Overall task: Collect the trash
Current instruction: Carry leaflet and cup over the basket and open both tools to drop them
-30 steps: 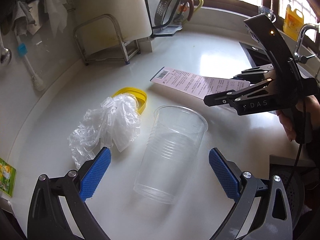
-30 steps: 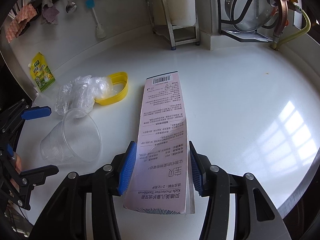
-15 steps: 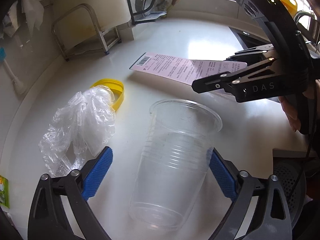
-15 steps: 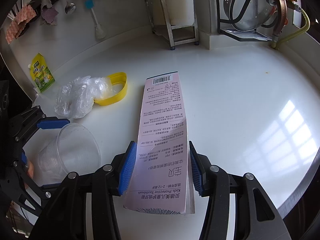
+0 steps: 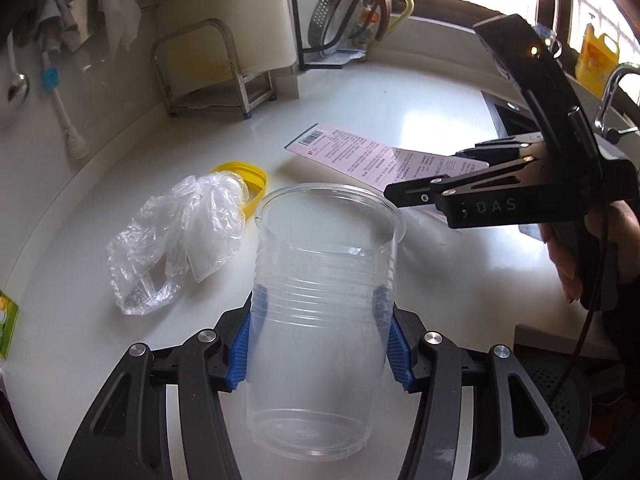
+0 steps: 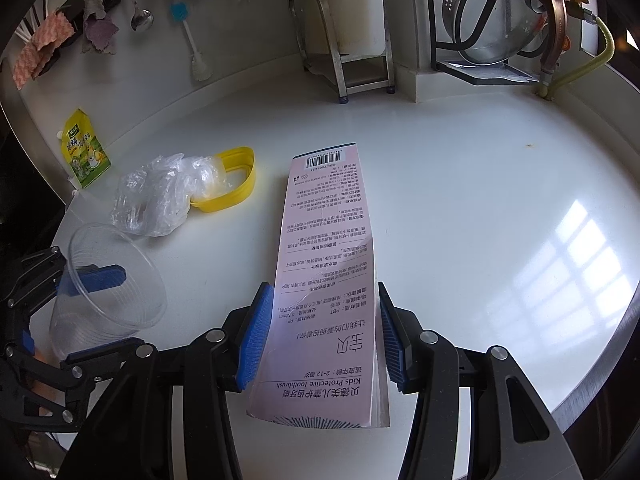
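The left tongs (image 5: 318, 344) are closing around the clear plastic cup (image 5: 320, 300); the blue pads (image 5: 240, 350) sit against its ribbed wall on both sides, low in the left wrist view at about 6 o'clock. The cup lies tilted, its mouth pointing up toward 12 o'clock. At 10 o'clock from the cup, on the white counter (image 5: 400, 120), rests a crumpled clear plastic bag (image 5: 176, 240), touching a yellow lid (image 5: 250, 182) behind it. The right tongs (image 6: 320, 336) are clamped on a long pink toothbrush package (image 6: 328, 264), which stretches toward 12 o'clock across the counter in the right wrist view. A green sachet (image 6: 84, 152) leans at 10 o'clock near the wall.
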Available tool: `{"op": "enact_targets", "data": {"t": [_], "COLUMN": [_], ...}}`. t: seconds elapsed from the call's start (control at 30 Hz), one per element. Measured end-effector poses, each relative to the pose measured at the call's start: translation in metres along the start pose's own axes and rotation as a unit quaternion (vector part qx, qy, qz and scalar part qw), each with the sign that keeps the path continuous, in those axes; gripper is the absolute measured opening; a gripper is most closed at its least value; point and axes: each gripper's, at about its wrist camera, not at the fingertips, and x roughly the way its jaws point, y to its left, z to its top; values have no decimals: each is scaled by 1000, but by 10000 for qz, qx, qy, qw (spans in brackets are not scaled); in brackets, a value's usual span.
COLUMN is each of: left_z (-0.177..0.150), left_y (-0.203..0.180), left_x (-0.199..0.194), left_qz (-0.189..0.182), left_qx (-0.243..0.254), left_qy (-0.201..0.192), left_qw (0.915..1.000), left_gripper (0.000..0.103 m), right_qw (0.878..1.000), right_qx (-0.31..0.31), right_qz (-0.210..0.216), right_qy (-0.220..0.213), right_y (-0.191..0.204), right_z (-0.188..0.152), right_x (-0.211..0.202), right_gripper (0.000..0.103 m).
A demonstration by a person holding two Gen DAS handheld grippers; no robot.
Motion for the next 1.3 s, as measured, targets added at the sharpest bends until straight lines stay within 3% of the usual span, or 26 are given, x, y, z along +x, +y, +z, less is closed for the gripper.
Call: {"op": "enact_targets", "data": {"t": [0.33, 0.6, 0.83, 1.03, 1.3], "left_z": [-27, -52, -92, -131, -169], "left_y": [-16, -25, -34, -46, -88], "left_x": [-44, -93, -141, -168, -175], "left_qz": [1013, 1370, 1724, 1816, 1687], "left_qx": [-656, -993, -1464, -1934, -2089], "left_qy": [-396, -828, -1119, -1171, -1125], "left_qw": [9919, 9821, 9676, 9570, 9567], "left_gripper": [54, 54, 54, 54, 54], "right_qw": [9993, 9983, 9973, 9972, 9986], "right_qx": [-54, 53, 63, -57, 23], "right_qz": [-172, -39, 232, 297, 24], "right_qy": [-318, -583, -694, -682, -520], "right_y": [18, 47, 86, 114, 109], "right_z": [-37, -90, -135, -184, -249], "right_x": [-38, -90, -126, -153, -181], "right_gripper": [48, 48, 49, 48, 48]}}
